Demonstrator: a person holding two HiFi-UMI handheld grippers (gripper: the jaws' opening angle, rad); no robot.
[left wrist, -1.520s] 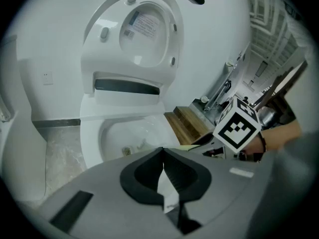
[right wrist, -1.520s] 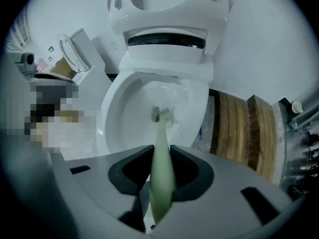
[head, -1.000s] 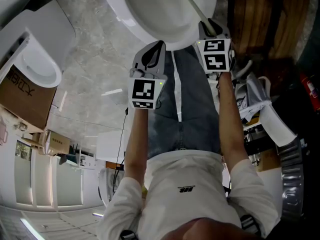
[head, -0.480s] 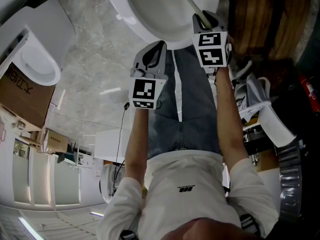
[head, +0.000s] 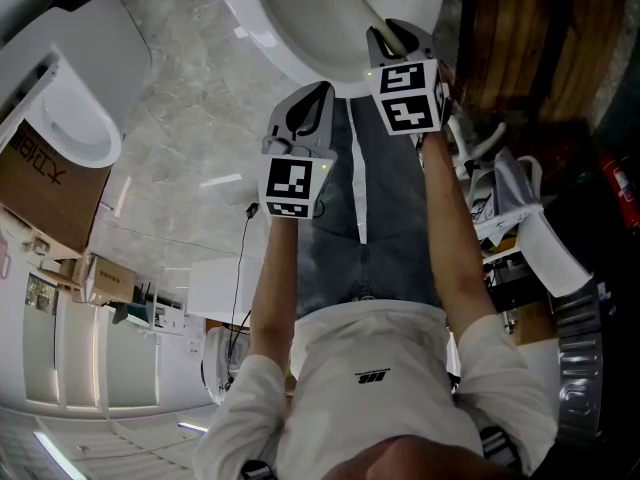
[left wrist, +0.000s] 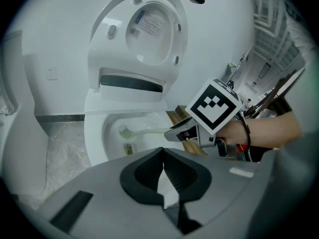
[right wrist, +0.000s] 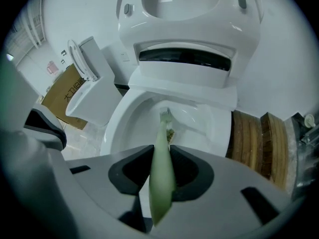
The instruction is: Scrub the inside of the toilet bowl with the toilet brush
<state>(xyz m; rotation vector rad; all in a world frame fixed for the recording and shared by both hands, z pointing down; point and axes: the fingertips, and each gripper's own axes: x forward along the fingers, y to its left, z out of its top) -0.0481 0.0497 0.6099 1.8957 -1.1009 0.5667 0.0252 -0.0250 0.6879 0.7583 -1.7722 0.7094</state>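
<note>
Grey marbled floor (head: 190, 118), glossy, with light streaks. White wall (left wrist: 55, 44), dark skirting strip (left wrist: 60, 117) at base. Second toilet (right wrist: 94, 101) at left, cardboard box (right wrist: 62, 91) beside it. Wooden slats (right wrist: 259, 143) at right.

The head view's top edge cuts off the toilet bowl (head: 300, 63), and we barely see the head of the brush (head: 372, 8) there. In the right gripper view its handle blurs up close. We cannot read the lid label (left wrist: 149, 26), nor tell what the dark speck (right wrist: 171, 133) is.
</note>
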